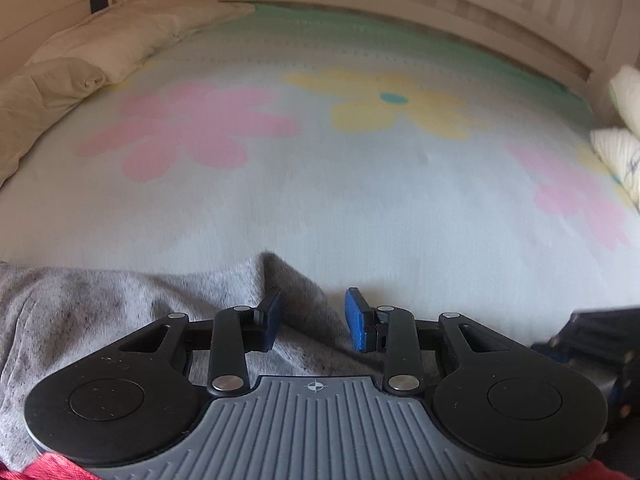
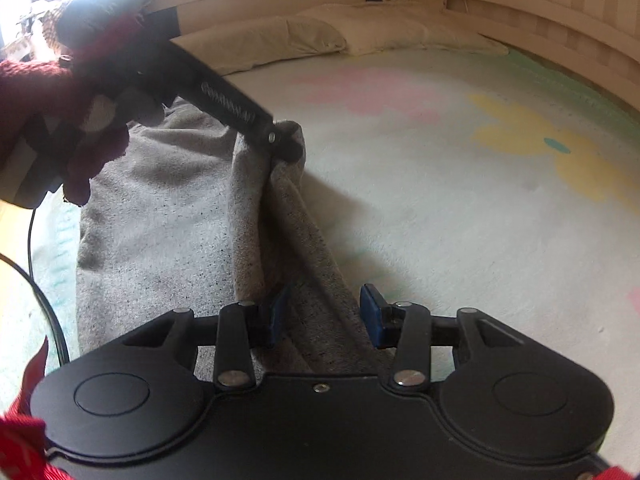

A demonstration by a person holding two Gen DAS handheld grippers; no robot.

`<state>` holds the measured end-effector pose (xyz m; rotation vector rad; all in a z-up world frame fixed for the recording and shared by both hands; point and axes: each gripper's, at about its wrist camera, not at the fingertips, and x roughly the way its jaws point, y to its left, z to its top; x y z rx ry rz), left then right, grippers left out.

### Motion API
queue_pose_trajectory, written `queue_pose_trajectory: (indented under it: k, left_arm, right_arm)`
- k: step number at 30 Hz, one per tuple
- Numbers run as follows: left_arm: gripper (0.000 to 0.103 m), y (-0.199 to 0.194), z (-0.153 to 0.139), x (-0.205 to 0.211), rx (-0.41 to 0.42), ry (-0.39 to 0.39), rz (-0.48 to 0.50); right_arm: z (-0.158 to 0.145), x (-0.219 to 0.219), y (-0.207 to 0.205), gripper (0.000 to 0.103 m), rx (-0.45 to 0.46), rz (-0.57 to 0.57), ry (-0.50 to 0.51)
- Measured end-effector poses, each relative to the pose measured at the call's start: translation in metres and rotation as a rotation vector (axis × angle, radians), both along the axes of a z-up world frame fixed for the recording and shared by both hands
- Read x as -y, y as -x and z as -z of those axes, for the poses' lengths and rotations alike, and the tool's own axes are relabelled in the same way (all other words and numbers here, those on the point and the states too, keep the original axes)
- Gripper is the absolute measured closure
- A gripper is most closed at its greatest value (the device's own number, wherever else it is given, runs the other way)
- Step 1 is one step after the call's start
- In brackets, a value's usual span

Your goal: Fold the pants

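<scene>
Your left gripper (image 2: pixel 286 142) pinches the raised edge of the grey pants (image 2: pixel 168 216), which lie on the flowered bed sheet (image 1: pixel 360 200) at 9 o'clock in the right wrist view. Your right gripper (image 2: pixel 326 314) stands open, fabric between its pads but not pressed. Judged step: carrying the fold across. Next, close the right gripper on the fold's edge, then move both together.

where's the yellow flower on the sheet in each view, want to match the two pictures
Left wrist view: the yellow flower sits upper middle, just right of centre, beyond the grey pants.
Right wrist view: the yellow flower sits at the right, about a third of the way down.
Shared landmark: the pink flower, to its left in both views.
</scene>
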<state>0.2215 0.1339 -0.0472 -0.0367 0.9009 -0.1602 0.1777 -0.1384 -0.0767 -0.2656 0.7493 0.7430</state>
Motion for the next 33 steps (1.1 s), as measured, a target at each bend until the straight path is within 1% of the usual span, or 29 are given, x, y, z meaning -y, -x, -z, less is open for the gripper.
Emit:
queue_pose_trajectory:
  k: [1, 2, 3, 4, 5, 6, 7, 8, 9, 10, 12, 14, 16, 19, 20, 22, 24, 26, 27, 28, 29, 30, 31, 33]
  left_arm:
    - [0.070, 0.001, -0.002, -0.001, 0.017, 0.008, -0.007]
    - [0.070, 0.001, -0.005, -0.002, 0.034, 0.014, -0.013]
    - [0.070, 0.002, -0.007, -0.003, 0.051, 0.018, -0.022]
    - [0.070, 0.003, -0.010, -0.005, 0.065, 0.022, -0.032]
    - [0.070, 0.001, -0.011, -0.005, 0.075, 0.026, -0.043]
    - [0.070, 0.002, -0.012, -0.008, 0.082, 0.032, -0.053]
    - [0.070, 0.001, -0.013, -0.010, 0.080, 0.035, -0.059]
    - [0.070, 0.001, -0.012, -0.012, 0.077, 0.036, -0.065]
    - [0.070, 0.000, -0.011, -0.013, 0.070, 0.034, -0.069]
    - [0.070, -0.001, -0.009, -0.015, 0.058, 0.029, -0.066]
    - [0.070, -0.004, -0.004, -0.018, 0.023, 0.021, -0.075]
    - [0.070, -0.006, 0.001, -0.021, -0.005, 0.022, -0.083]
    - [0.070, -0.009, 0.008, -0.023, -0.029, 0.027, -0.077]
    - [0.070, -0.015, 0.022, -0.021, -0.063, -0.001, -0.066]
    - [0.070, -0.016, 0.027, -0.020, -0.074, -0.013, -0.060]
    - [0.070, -0.017, 0.033, -0.020, -0.081, -0.030, -0.053]
    - [0.070, -0.017, 0.032, -0.019, -0.081, -0.035, -0.051]
    - [0.070, -0.017, 0.031, -0.019, -0.080, -0.033, -0.049]
    - [0.070, -0.016, 0.031, -0.020, -0.080, -0.032, -0.049]
    - [0.070, -0.016, 0.032, -0.020, -0.079, -0.032, -0.049]
    - [0.070, -0.016, 0.031, -0.021, -0.077, -0.034, -0.047]
    - [0.070, -0.014, 0.031, -0.022, -0.074, -0.038, -0.046]
    - [0.070, -0.013, 0.031, -0.022, -0.071, -0.043, -0.047]
    - [0.070, -0.011, 0.027, -0.020, -0.064, -0.046, -0.047]
  right_arm:
    - [0.001, 0.000, -0.001, 0.065, -0.008, 0.010, 0.003]
    - [0.002, -0.001, -0.002, 0.080, -0.003, 0.016, 0.009]
    - [0.002, -0.002, -0.002, 0.096, 0.022, 0.039, 0.030]
    - [0.003, -0.004, -0.003, 0.098, 0.061, 0.086, 0.064]
    - [0.006, -0.002, -0.007, 0.098, 0.068, 0.128, 0.083]
    - [0.008, 0.001, -0.013, 0.098, 0.051, 0.173, 0.085]
    - [0.011, 0.005, -0.017, 0.099, 0.044, 0.222, 0.094]
    - [0.014, 0.008, -0.020, 0.099, 0.047, 0.260, 0.127]
    - [0.015, 0.013, -0.022, 0.098, 0.049, 0.280, 0.133]
    - [0.012, 0.020, -0.024, 0.094, 0.041, 0.306, 0.107]
    - [0.001, 0.038, -0.025, 0.091, 0.020, 0.353, 0.005]
    - [-0.013, 0.044, -0.020, 0.087, 0.046, 0.349, -0.055]
    - [-0.025, 0.039, -0.014, 0.087, 0.064, 0.297, -0.105]
    - [-0.031, 0.024, -0.006, 0.087, 0.044, 0.215, -0.155]
    - [-0.028, 0.017, -0.004, 0.087, 0.030, 0.184, -0.148]
    - [-0.019, 0.002, 0.002, 0.087, 0.015, 0.137, -0.099]
    - [-0.007, -0.005, 0.008, 0.088, 0.007, 0.119, -0.043]
    - [0.005, -0.005, 0.004, 0.097, -0.004, 0.172, 0.042]
    - [0.010, -0.002, 0.002, 0.102, 0.000, 0.206, 0.062]
    - [0.010, 0.005, 0.001, 0.099, 0.018, 0.234, 0.052]
    - [0.010, 0.009, -0.002, 0.098, 0.027, 0.279, 0.075]
    - [0.009, 0.012, -0.004, 0.089, 0.029, 0.325, 0.099]
    - [0.007, 0.018, -0.007, 0.076, 0.020, 0.358, 0.104]
    - [0.002, 0.031, -0.007, 0.077, -0.004, 0.411, 0.066]
